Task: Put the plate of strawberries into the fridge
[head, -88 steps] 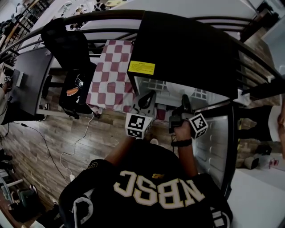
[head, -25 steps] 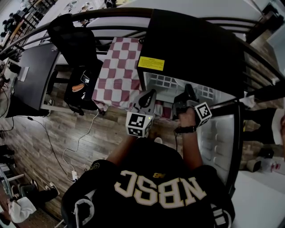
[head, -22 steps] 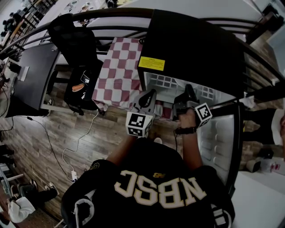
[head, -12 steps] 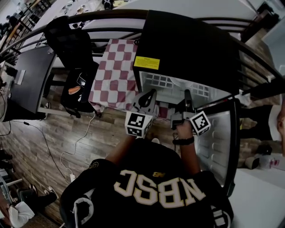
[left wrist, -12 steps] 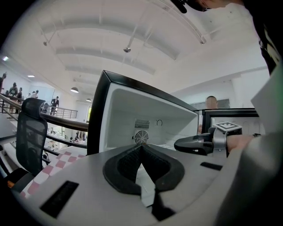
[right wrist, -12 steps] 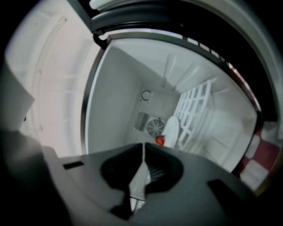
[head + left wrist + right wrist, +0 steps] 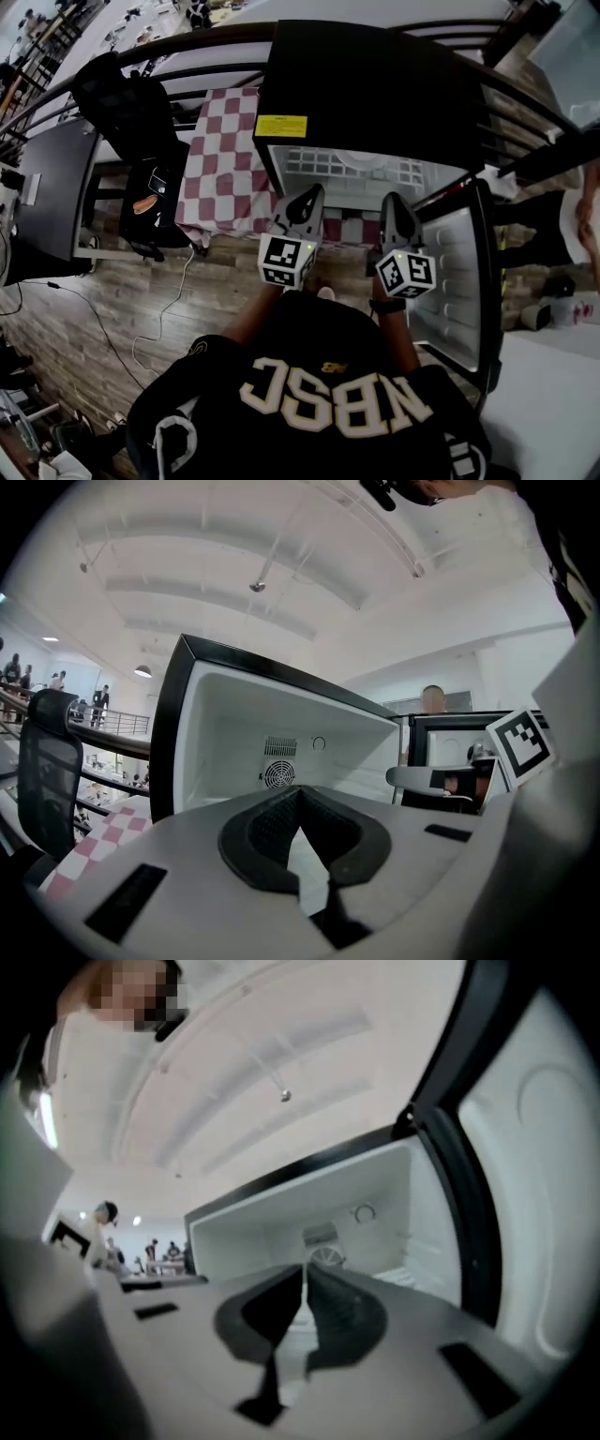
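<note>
A small black fridge stands in front of me, its white inside showing and its door swung wide to the right. My left gripper is held just before the opening, jaws together and empty. Beside it, the right gripper also points at the opening; its jaws are closing with nothing between them. The left gripper view looks past the left gripper into the bare fridge cavity with a round fan grille. Seen past the right gripper are the cavity and the door's inner liner. No plate of strawberries is in view.
A table with a red-and-white checked cloth stands left of the fridge. Farther left are a black office chair and a dark desk. A white cable lies on the wooden floor. A white counter is at lower right.
The right gripper has drawn back a little from the fridge door's edge toward the person. The head view has swung so the fridge sits more in the middle. The left gripper has barely moved.
</note>
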`<state>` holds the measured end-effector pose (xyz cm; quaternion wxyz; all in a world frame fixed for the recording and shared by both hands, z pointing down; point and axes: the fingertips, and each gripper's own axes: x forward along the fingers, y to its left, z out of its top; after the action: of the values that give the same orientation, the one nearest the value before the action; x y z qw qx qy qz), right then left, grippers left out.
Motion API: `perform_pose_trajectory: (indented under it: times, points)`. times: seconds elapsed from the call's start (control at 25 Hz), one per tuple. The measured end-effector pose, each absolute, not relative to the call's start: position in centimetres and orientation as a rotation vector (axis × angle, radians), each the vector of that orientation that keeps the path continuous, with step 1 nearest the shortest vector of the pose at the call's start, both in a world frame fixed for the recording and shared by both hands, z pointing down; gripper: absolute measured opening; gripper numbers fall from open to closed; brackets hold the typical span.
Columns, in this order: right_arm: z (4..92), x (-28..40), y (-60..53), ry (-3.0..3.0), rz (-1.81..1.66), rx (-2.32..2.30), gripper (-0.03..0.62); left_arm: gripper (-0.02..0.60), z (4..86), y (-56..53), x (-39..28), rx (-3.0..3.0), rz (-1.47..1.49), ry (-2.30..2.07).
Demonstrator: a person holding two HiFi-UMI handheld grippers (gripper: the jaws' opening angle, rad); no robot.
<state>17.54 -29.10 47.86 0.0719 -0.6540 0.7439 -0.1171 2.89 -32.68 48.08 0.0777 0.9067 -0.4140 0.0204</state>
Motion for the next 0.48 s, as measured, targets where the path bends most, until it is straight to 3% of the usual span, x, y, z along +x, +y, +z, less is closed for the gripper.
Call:
perform_pose_trajectory:
  times: [0.48]
  points:
    - [46.7,15.0,-27.3,2.343,-0.129,-2.112,0.020,0.015,47.1,-30.7,2.7,2.762,0.040,-1.244]
